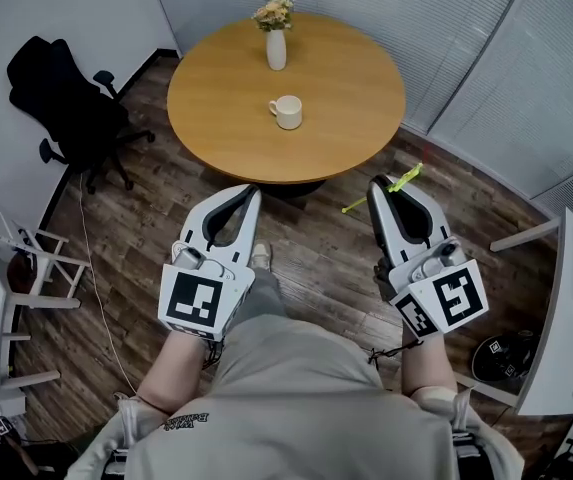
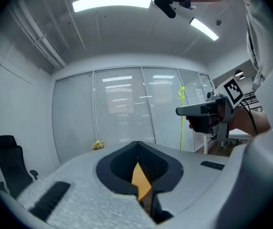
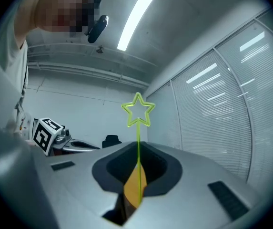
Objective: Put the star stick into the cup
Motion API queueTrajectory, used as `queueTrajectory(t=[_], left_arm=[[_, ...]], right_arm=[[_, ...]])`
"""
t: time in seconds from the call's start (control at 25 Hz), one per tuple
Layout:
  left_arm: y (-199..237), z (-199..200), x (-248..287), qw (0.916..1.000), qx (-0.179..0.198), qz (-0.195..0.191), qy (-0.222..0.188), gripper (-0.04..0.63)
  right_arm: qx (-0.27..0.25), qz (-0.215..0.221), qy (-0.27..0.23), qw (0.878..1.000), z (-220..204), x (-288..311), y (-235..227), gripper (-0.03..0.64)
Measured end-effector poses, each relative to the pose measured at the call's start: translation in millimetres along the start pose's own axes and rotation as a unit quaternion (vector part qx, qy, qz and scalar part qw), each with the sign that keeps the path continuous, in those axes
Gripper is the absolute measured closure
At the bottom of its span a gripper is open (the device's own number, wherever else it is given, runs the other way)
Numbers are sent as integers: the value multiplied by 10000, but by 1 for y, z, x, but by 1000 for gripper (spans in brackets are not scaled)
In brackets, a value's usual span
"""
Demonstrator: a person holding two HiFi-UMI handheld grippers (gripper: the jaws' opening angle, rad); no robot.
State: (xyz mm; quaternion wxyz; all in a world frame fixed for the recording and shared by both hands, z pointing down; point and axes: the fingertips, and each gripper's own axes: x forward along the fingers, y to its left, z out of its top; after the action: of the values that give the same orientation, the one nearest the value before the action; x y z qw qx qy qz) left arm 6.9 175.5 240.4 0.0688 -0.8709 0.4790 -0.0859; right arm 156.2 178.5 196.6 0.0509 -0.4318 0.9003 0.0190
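Note:
A thin yellow-green star stick (image 1: 404, 178) is held crosswise at the tip of my right gripper (image 1: 379, 184), above the wooden floor just short of the table. In the right gripper view the stick (image 3: 138, 142) rises out of the shut jaws, its open star on top, with my right gripper (image 3: 137, 182) clamped on its shaft. The white cup (image 1: 287, 111) stands upright near the middle of the round wooden table (image 1: 356, 118), ahead of both grippers. My left gripper (image 1: 250, 192) is level with the right one, jaws shut and empty (image 2: 143, 182). From the left gripper view, the stick (image 2: 181, 120) shows beside the right gripper.
A white vase with flowers (image 1: 276, 36) stands at the table's far side. A black office chair (image 1: 66, 108) sits left of the table, and white stools (image 1: 16, 268) are at the far left. A white desk edge (image 1: 566, 308) is on the right. Blind-covered glass walls surround the room.

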Motion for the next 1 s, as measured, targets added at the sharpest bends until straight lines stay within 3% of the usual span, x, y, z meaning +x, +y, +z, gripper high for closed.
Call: queueTrajectory(t=[1.0], left_arm=[[174, -20, 132, 9958, -280, -873, 41, 574]], right_arm=[[-102, -569, 354, 9977, -5, 217, -45, 581]])
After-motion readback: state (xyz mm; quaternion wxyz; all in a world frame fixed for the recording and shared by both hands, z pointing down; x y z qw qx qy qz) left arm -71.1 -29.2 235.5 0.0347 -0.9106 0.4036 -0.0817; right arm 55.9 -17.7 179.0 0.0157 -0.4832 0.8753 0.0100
